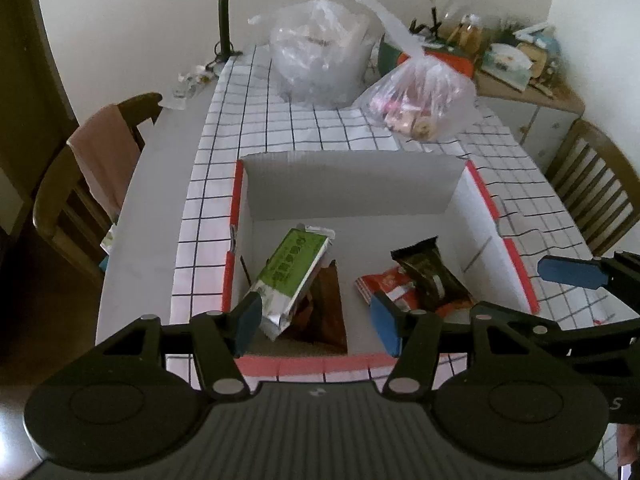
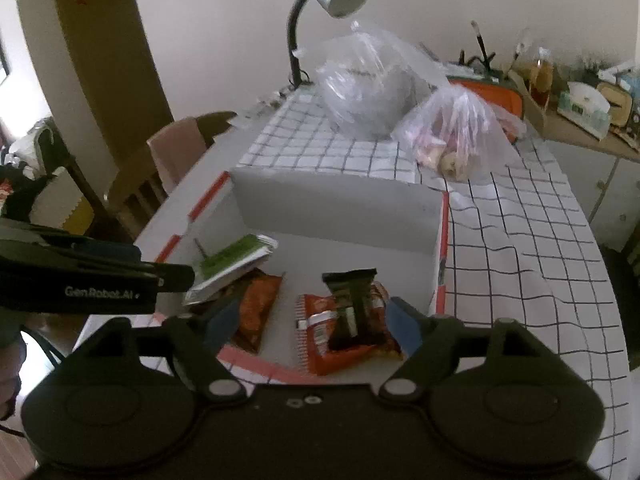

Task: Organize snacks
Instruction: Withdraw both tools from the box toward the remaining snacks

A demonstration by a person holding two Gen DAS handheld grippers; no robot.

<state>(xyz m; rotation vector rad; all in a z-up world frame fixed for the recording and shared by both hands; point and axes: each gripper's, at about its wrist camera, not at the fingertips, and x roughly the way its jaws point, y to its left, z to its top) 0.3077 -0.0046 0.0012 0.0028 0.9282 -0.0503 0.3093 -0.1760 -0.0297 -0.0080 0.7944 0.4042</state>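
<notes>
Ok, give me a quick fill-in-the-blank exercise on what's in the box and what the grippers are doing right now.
1. The green snack packet leans on a ____ packet in the box.
2. The dark wrapper lies on top of the ____ packet.
3. The jaws of the left gripper and the right gripper are both ____.

Missing words: brown; red; open

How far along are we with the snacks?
Done: four packets lie in the box: green leaning over brown, black on red. In hand: nothing; left tongs and right tongs are open and empty. Left: snacks in the bag behind the box.
</notes>
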